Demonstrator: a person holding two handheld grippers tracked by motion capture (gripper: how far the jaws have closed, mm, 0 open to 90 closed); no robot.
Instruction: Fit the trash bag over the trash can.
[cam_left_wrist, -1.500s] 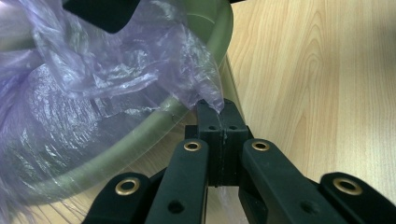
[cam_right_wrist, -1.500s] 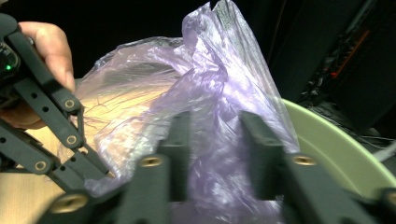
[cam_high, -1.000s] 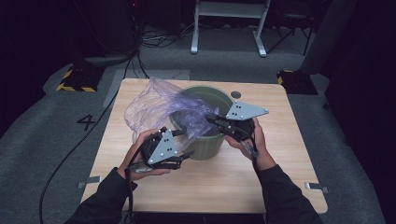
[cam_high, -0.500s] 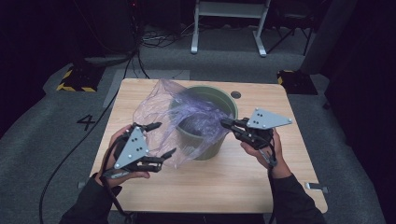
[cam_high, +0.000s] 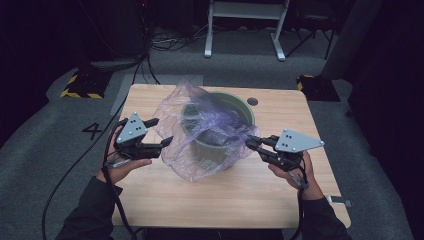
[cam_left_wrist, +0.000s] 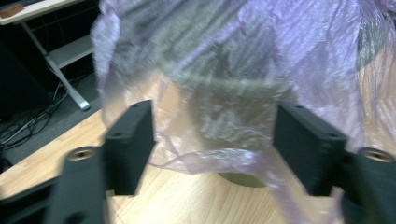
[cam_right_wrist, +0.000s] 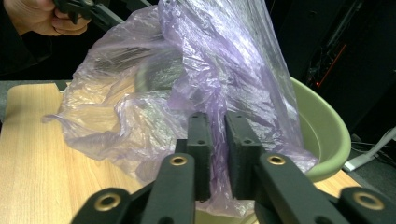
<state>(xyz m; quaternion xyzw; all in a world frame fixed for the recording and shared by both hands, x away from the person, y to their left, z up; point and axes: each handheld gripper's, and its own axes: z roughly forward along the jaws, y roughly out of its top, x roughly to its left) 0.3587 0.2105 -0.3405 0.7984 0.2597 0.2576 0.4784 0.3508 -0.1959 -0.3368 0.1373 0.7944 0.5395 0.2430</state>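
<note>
High view, purple bag (cam_high: 200, 135) draped crosswise over bin (cam_high: 220, 150)

The purple plastic bag (cam_high: 200, 130) veils most of the green bucket (cam_high: 240, 107); in the left gripper view the bag (cam_left_wrist: 224, 70) is motion-blurred, and the bucket's base is hidden.

Both grippers (cam_high: 160, 133) (cam_high: 251, 142) spread apart, stretching bag (cam_high: 200, 130) w/ them.
</note>
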